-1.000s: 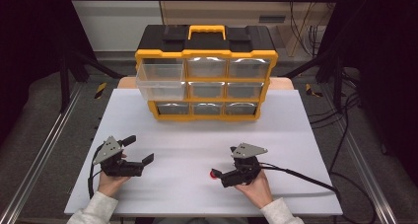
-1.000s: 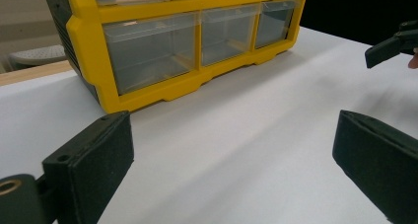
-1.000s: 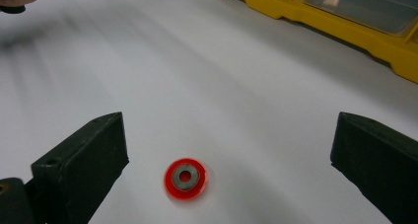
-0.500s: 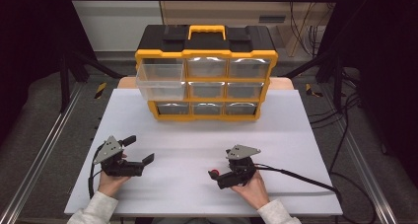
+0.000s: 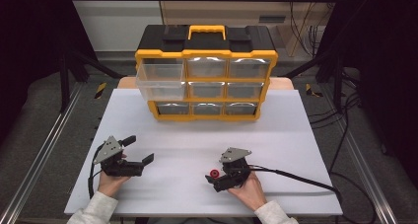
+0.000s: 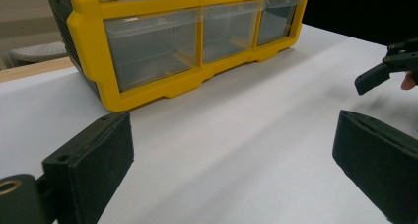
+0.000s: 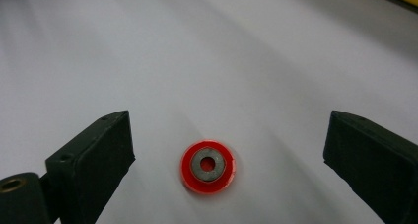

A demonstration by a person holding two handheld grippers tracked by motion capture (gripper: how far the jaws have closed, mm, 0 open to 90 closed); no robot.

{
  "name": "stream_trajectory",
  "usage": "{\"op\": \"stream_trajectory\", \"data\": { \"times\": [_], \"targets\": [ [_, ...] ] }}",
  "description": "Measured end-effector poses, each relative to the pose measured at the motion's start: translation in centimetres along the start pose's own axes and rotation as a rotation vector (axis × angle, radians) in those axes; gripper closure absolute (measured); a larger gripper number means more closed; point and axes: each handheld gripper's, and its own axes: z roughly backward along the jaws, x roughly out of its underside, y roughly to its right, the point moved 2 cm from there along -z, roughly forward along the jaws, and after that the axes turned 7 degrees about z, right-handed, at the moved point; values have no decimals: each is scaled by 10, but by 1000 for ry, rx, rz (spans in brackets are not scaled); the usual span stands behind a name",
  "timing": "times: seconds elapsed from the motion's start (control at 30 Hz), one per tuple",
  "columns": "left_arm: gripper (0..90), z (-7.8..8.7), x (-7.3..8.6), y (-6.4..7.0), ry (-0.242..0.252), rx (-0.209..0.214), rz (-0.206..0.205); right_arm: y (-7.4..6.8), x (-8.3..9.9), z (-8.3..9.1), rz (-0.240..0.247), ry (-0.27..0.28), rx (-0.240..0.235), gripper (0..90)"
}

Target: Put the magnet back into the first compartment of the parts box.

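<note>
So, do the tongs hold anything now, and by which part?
Nothing is held. The right tongs stand open around the red ring without touching it; the left tongs are open too.

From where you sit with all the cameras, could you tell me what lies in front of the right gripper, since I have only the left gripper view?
Observer: A small red ring with a grey metal centre lies flat on the white table, between the right gripper's open jaws and touched by neither.
Operator: Thank you. Are any drawers of the yellow organizer pulled out? I see just its bottom row.
Observer: Yes. In the high view, the organizer has its top-left drawer and middle-left drawer pulled partly out; the rest sit flush.
Operator: And how does my left gripper sit?
Observer: The left gripper rests low at the table's near left, jaws open, pointing towards the right gripper.
</note>
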Motion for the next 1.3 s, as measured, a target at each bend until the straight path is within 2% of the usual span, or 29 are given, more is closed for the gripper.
{"op": "stream_trajectory", "data": {
  "times": [0.1, 0.33, 0.7, 1.0, 1.3],
  "targets": [
    [16, 0, 0, 0, -1, 0, 1, 0, 1, -1, 3, -19, -5, 78],
    [16, 0, 0, 0, -2, -1, 2, -2, 5, -5, 21, -46, -43, 197],
    [17, -1, 0, 0, -7, -2, 1, -3, 6, -5, 47, -68, -72, 360],
    [17, -1, 1, 0, -8, -2, 1, -3, 7, -5, 74, -78, -76, 482],
    [18, -1, 1, 0, -12, -3, -2, -3, 7, -5, 92, -77, -66, 532]
  ]
}}
